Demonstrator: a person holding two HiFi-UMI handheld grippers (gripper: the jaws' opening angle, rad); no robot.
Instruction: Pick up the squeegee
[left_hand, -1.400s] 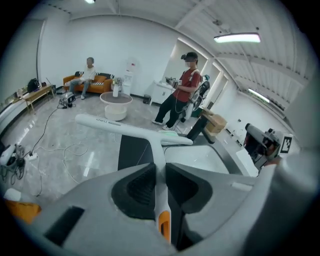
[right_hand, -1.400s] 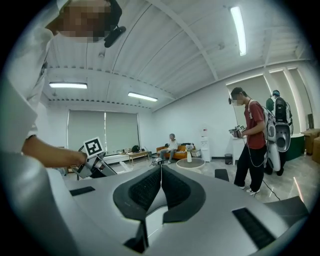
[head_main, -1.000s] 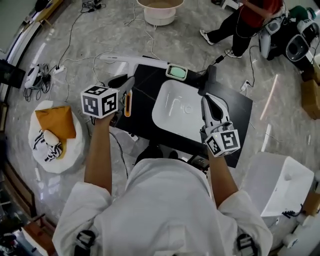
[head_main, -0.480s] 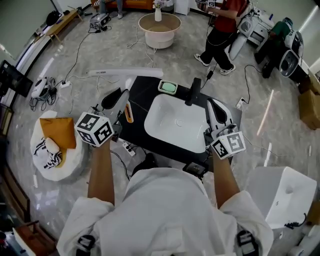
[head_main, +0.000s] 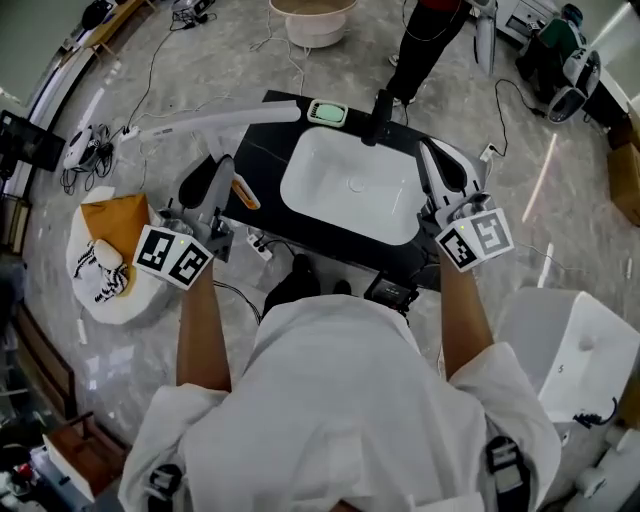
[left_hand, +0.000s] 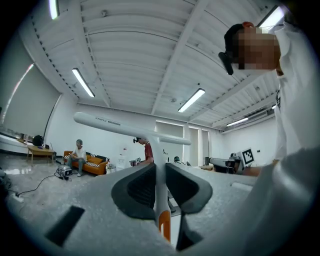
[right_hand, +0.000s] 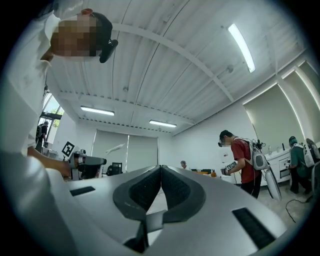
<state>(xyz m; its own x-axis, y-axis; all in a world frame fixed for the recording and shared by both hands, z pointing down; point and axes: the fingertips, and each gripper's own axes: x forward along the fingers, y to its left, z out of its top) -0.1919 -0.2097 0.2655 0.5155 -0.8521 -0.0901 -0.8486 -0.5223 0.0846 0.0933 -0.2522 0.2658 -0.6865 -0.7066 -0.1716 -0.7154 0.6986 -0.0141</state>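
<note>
Left gripper (head_main: 220, 170) is clamped on the squeegee (head_main: 215, 122) by its white-and-orange handle. The handle runs straight out between the pads, so the long blade sits crosswise out front, up over the far-left corner of the black counter (head_main: 262, 215). Right gripper (head_main: 432, 165) is pinched closed on nothing, just parked by the sink (head_main: 340, 200). Versus a second back, both grippers have come up and the blade has swung left past the counter edge, so the pickup looks basically done imo.
</note>
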